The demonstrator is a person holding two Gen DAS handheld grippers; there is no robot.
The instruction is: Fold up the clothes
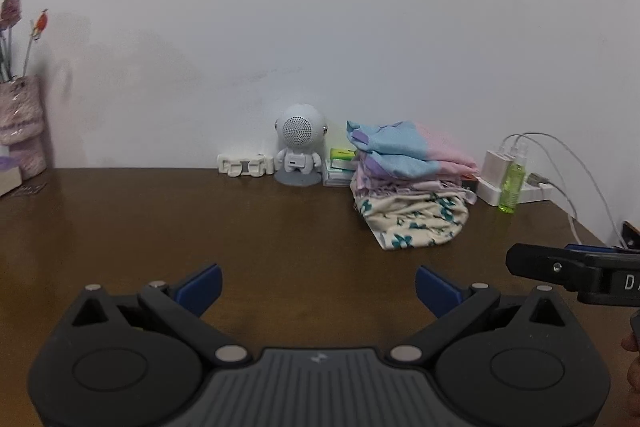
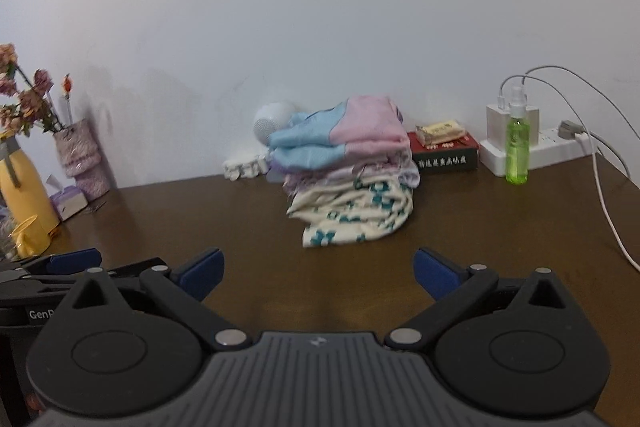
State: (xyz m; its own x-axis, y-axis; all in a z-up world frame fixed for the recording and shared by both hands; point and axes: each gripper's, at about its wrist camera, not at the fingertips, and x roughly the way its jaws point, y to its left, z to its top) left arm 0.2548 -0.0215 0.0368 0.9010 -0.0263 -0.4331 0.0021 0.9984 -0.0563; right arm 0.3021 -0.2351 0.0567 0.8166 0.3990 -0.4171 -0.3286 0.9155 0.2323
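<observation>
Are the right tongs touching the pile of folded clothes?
Apart. In the right wrist view the right tongs stand open with bare brown table showing between their blue tips and the pile of folded clothes.

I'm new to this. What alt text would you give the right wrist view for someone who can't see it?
A stack of folded clothes sits on a brown table against a white wall, seen past the open, empty right gripper. A green bottle and a power strip stand to the right of the stack, a vase of flowers to the left.
</observation>
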